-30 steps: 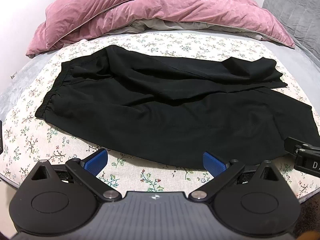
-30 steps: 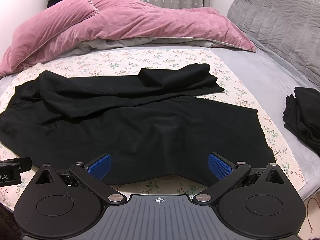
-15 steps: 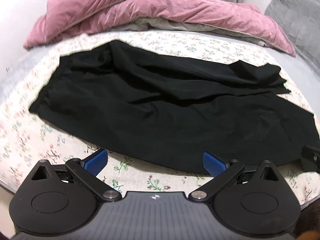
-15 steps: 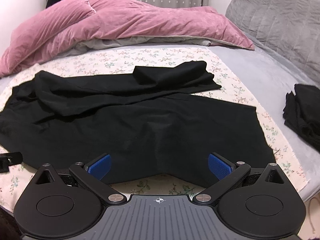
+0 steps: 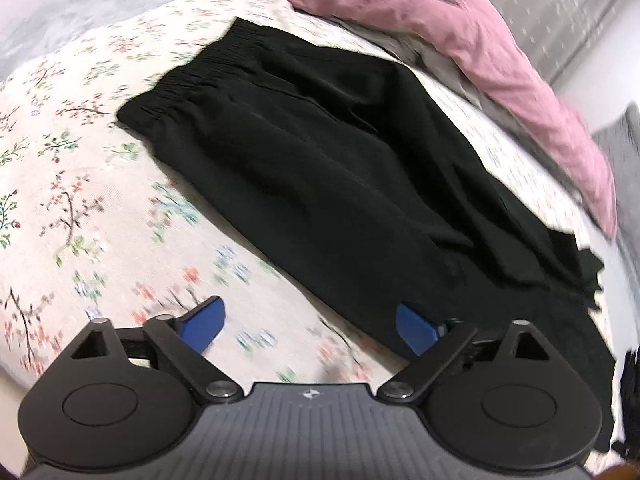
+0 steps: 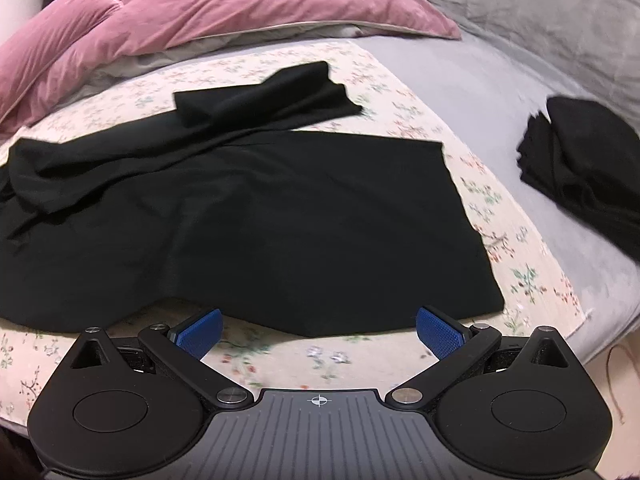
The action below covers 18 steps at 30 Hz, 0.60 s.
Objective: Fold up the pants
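Note:
Black pants (image 5: 328, 152) lie spread on a floral sheet (image 5: 80, 184) on the bed, with the elastic waistband (image 5: 200, 68) at the upper left of the left wrist view. In the right wrist view the same pants (image 6: 280, 216) show a wide near leg with its hem at the right and a far leg end folded back on itself (image 6: 264, 96). My left gripper (image 5: 310, 326) hangs open just over the near edge of the pants, holding nothing. The right gripper (image 6: 318, 330) is open too, close to the near leg's front edge, empty.
A pink velvet duvet (image 6: 192, 16) is heaped at the back of the bed. A folded pile of black clothing (image 6: 584, 164) sits on the grey bedsheet (image 6: 488, 92) to the right. A grey quilted cushion (image 6: 540, 4) fills the far right corner.
The left gripper has swung left and tilted, so the waistband end now fills its view. The right gripper has moved in closer toward the near leg's hem. Both stay open.

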Available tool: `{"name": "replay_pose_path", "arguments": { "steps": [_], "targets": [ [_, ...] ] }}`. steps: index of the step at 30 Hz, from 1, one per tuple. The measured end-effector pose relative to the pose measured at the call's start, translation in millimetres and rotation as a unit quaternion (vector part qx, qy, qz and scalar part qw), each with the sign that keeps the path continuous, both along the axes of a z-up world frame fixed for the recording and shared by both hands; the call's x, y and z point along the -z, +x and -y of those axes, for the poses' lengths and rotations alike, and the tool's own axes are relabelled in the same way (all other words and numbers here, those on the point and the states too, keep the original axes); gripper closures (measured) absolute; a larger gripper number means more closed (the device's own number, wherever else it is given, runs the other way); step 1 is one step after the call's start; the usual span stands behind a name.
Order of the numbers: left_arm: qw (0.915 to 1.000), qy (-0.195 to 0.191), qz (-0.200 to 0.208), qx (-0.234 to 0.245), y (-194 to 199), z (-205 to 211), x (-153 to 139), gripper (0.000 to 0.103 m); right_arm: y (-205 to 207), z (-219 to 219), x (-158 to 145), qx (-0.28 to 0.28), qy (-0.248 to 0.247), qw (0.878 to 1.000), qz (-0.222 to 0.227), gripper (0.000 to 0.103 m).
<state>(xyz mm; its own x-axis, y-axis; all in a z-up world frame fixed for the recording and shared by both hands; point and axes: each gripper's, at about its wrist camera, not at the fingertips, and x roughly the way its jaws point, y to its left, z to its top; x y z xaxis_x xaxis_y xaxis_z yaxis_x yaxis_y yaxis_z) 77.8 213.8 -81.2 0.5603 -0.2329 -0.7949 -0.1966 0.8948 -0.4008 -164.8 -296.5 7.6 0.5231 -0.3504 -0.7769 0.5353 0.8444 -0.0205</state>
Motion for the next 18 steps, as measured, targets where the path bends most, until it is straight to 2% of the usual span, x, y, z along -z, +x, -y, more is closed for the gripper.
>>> {"name": "replay_pose_path", "arguments": {
  "steps": [3, 4, 6, 9, 14, 18],
  "targets": [
    [0.9995, -0.025, 0.003, -0.017, 11, -18, 4, 0.009, -13, 18, 0, -0.010, 0.015, 1.000, 0.023, 0.002],
    [0.9988, -0.041, 0.002, -0.027, 18, -25, 5, 0.011, -17, 28, 0, -0.002, 0.025, 0.999, 0.032, 0.002],
    [0.9975, -0.059, -0.009, -0.038, 23, -32, 9, 0.022, -26, 47, 1, 0.021, 0.051, 0.997, 0.048, 0.004],
    [0.9943, -0.090, 0.000, -0.056, 35, -43, 14, 0.030, -43, 76, 6, 0.072, 0.103, 0.989, 0.079, 0.010],
    [0.9866, -0.131, 0.012, -0.096, 44, -51, 14, 0.043, -57, 107, 29, 0.136, 0.181, 0.969, 0.098, 0.039],
    [0.9793, -0.160, 0.021, -0.121, 47, -51, 10, 0.054, -58, 117, 47, 0.171, 0.208, 0.958, 0.102, 0.045]
  ]
}}
